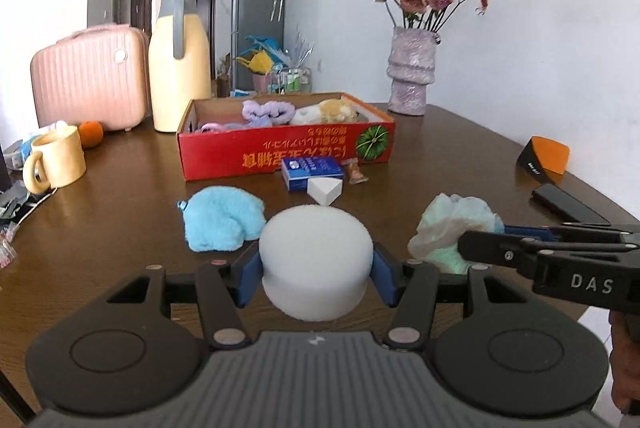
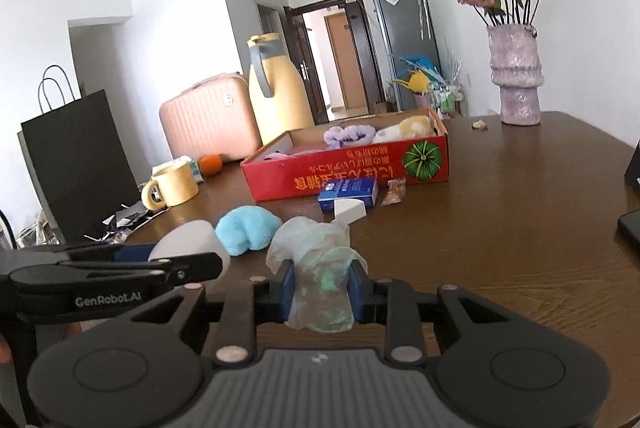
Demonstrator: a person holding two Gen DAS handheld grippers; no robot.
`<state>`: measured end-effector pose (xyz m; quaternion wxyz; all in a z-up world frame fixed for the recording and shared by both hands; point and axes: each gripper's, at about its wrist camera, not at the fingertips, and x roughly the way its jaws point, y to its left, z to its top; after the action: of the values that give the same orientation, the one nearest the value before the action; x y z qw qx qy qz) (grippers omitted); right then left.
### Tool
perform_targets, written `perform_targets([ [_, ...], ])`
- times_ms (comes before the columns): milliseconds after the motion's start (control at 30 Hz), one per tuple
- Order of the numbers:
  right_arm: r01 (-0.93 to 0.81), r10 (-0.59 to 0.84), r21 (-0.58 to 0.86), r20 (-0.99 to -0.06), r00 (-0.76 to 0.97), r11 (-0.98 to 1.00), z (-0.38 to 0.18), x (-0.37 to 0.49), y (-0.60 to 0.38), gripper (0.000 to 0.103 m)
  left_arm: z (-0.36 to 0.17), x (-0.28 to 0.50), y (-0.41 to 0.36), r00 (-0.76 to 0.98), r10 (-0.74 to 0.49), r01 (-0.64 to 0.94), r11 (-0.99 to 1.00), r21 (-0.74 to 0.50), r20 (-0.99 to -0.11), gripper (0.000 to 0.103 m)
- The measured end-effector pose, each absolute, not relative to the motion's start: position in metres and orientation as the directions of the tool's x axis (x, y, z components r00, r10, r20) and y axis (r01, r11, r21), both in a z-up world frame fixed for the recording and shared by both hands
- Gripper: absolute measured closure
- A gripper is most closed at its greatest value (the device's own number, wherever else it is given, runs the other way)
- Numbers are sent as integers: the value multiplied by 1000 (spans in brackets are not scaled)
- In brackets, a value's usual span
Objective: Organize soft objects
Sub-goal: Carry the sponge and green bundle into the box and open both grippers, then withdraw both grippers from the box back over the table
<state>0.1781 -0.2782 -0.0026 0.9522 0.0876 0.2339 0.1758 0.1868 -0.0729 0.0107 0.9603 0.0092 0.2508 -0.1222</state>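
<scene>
My left gripper [image 1: 316, 278] is shut on a round white sponge [image 1: 314, 260], held above the brown table [image 1: 120, 211]. My right gripper [image 2: 322, 294] is shut on a crumpled pale green cloth in thin plastic [image 2: 320, 268], also lifted. Each gripper shows at the side of the other's view: the right gripper [image 1: 476, 248] with the green cloth [image 1: 452, 224], the left gripper [image 2: 192, 264] with the white sponge [image 2: 188, 242]. A fluffy blue cloth [image 1: 222, 222] lies on the table ahead. Behind it stands a red cardboard box [image 1: 288, 147] holding a purple fluffy piece [image 1: 266, 111] and a plush toy [image 1: 328, 111].
A blue packet [image 1: 312, 171], a white wedge sponge [image 1: 326, 189] and a small snack wrapper [image 1: 356, 171] lie before the box. A cream mug [image 1: 56, 159], an orange [image 1: 91, 133], a cream jug [image 1: 180, 67], a pink case [image 1: 90, 75], a flower vase [image 1: 412, 71] and a dark phone [image 1: 568, 203] ring the table.
</scene>
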Motion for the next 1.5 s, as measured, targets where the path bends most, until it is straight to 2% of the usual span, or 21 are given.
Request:
perform_targets([
  [300, -303, 374, 231, -402, 836, 925, 8, 197, -280, 76, 27, 209, -71, 856, -261, 268, 962, -47, -447, 46],
  [400, -319, 359, 166, -366, 859, 933, 32, 234, -283, 76, 49, 252, -70, 862, -286, 289, 956, -57, -419, 46],
  [533, -318, 325, 80, -352, 878, 945, 70, 323, -289, 76, 77, 351, -74, 829, -322, 306, 945, -113, -457, 46],
  [667, -291, 271, 23, -443, 855, 956, 82, 442, -286, 77, 84, 458, -90, 799, -292, 272, 955, -118, -525, 46],
  [800, -307, 233, -41, -562, 794, 951, 60, 538, -268, 77, 65, 546, -103, 743, -271, 228, 962, -149, -612, 46],
  [1000, -454, 216, -177, -694, 686, 873, 10, 606, -230, 76, 21, 624, -115, 668, -222, 174, 975, -141, -710, 45],
  [1067, -473, 209, -199, -707, 676, 858, 1, 617, -222, 73, 9, 631, -119, 670, -189, 166, 981, -103, -718, 41],
  [1100, -471, 202, -203, -711, 674, 858, -2, 620, -220, 68, 4, 633, -120, 667, -186, 173, 981, -93, -721, 36],
  [1133, -474, 203, -198, -717, 667, 858, -4, 622, -218, 63, 0, 634, -120, 660, -194, 185, 978, -93, -726, 34],
  [1200, -479, 215, -180, -722, 657, 859, -8, 620, -218, 57, -4, 633, -119, 661, -199, 186, 977, -99, -723, 24],
  [1267, -489, 218, -186, -724, 655, 852, -11, 617, -216, 54, 0, 630, -116, 673, -210, 189, 976, -109, -710, 20],
  [1400, -482, 221, -174, -723, 655, 859, -2, 610, -223, 53, 14, 624, -110, 687, -190, 175, 980, -94, -702, 20],
  [1500, -458, 215, -181, -698, 683, 870, 21, 594, -233, 44, 35, 611, -104, 708, -187, 186, 980, -75, -681, 20],
])
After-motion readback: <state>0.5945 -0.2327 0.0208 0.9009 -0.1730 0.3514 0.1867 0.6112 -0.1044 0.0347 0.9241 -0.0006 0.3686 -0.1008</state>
